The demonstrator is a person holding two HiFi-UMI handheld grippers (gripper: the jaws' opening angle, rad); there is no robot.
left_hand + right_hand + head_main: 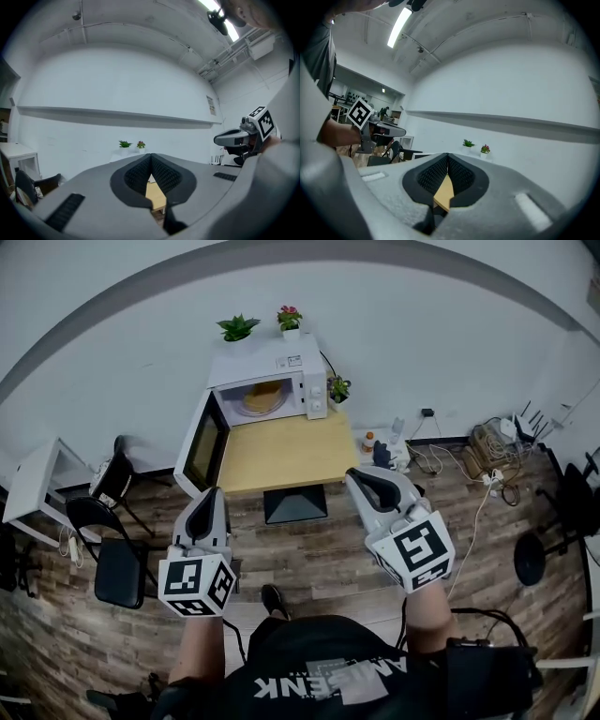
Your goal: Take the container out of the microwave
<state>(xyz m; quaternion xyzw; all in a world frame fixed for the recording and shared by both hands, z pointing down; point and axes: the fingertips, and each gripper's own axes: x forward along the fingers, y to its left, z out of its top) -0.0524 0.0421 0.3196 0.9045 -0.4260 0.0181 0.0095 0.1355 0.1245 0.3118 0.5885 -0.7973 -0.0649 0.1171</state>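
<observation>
1. The container [263, 397] sits inside the microwave [281, 360]. It shows as a tan shape low in the lit cavity, too small here to make out its form. Nothing touches it.
2. The microwave stands at the back of a wooden table [281, 457], against the wall. Its door [203, 448] is swung wide to the left, so the cavity is open to a straight reach from the front.
3. Two potted plants [238, 328] stand on top of the microwave and a third plant [338, 387] stands just beside its right side. All are clear of the opening and should not hinder the lift.
4. The left gripper [215, 491] is held about level and aimed at the table, near its front edge and well apart from the microwave. Its jaws are pressed together with nothing between them.
5. The right gripper [360, 474] is carried the same way, its jaws also pressed together and empty.
6. This looks like the approach, with the reach not yet begun. The jaws will have to spread before either can take the container. The open door likely crowds the left side, so the right has the freer line.
7. Black chairs [117, 563] stand on the floor to the left and a tangle of cables [487, 454] lies to the right, both well away from the table.
</observation>
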